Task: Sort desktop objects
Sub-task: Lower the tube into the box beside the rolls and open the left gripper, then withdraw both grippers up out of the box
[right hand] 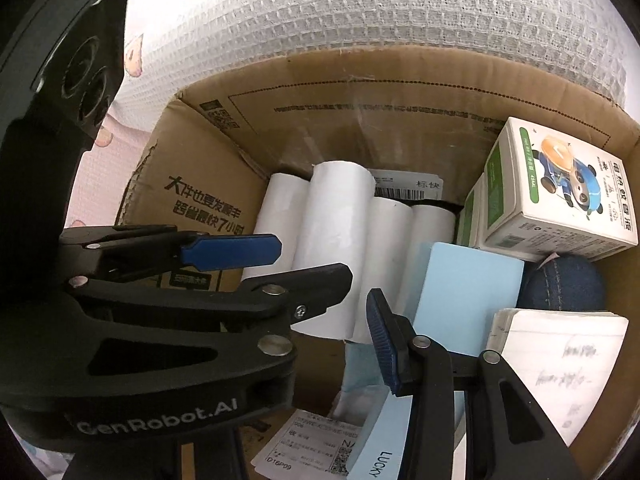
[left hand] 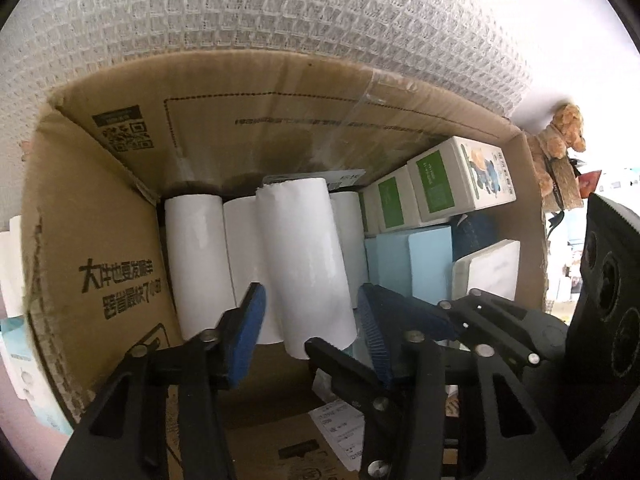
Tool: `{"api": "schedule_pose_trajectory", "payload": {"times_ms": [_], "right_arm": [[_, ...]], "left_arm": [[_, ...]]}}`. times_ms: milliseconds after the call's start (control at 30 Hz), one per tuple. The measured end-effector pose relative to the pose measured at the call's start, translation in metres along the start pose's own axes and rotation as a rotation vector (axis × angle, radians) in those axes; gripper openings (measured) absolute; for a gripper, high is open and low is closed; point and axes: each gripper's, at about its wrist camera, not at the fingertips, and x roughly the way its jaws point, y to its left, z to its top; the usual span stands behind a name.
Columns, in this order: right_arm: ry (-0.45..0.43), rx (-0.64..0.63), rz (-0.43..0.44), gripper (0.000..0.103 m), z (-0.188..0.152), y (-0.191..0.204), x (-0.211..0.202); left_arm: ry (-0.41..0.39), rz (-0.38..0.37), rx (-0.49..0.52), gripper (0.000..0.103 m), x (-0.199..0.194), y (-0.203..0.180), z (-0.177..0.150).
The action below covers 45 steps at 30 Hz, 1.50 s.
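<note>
Looking down along my left tool (left hand: 310, 320) into an open cardboard box (left hand: 280, 92). A white paper roll (left hand: 304, 256) lies directly ahead of this tool, resting on top of a row of similar white rolls (left hand: 196, 256) that lie side by side on the box floor.

The top roll's long axis runs straight away from me, in line with the tool's fingers, so its near end sits between the two blue pads and its far end points at the box's back wall. It leans slightly to the left at the far end. The jaws straddle it across its width. A thin strip of a lower roll shows between the left pad and the roll's side, so I judge the tool released around it and not pressing.

My right tool (left hand: 444, 304) is just to the right of the left one, almost touching it, over a pale blue box (left hand: 424, 260) with green-and-white cartons (left hand: 436, 184) beyond. One of its fingers is hidden, so I cannot tell whether it is clenched or grasping anything.

The left tool is clearly the nearer one to the top roll. As I judge it, the coming move depends on the pads meeting the roll's curved sides squarely. The lean means that one pad may touch first and roll it sideways off the row.
</note>
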Motion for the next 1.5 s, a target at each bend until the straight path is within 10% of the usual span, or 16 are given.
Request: {"api": "schedule_pose_trajectory", "payload": {"times_ms": [367,733,833,1267,1500], "right_arm": [[-0.049,-0.072,-0.097,0.042,-0.018,0.016,-0.040],[-0.101,-0.223,-0.171,0.042,-0.039,0.057,-0.072],[-0.104,-0.207,-0.077,0.042,-0.045,0.061,-0.082],[-0.316,-0.158,-0.076,0.042,-0.077,0.084,-0.080],[-0.455,-0.134,-0.072,0.042,-0.086,0.120,-0.071]], "left_arm": [[-0.186,0.035,0.148,0.019,-0.037,-0.014,-0.020],[-0.394,-0.017,0.258,0.018,-0.080,-0.018,-0.058],[-0.456,-0.006,0.272,0.018,-0.099,-0.010,-0.076],[-0.758,0.091,0.241,0.040,-0.142,0.036,-0.174],[-0.764,0.193,0.056,0.051,-0.145,0.066,-0.202]]}}
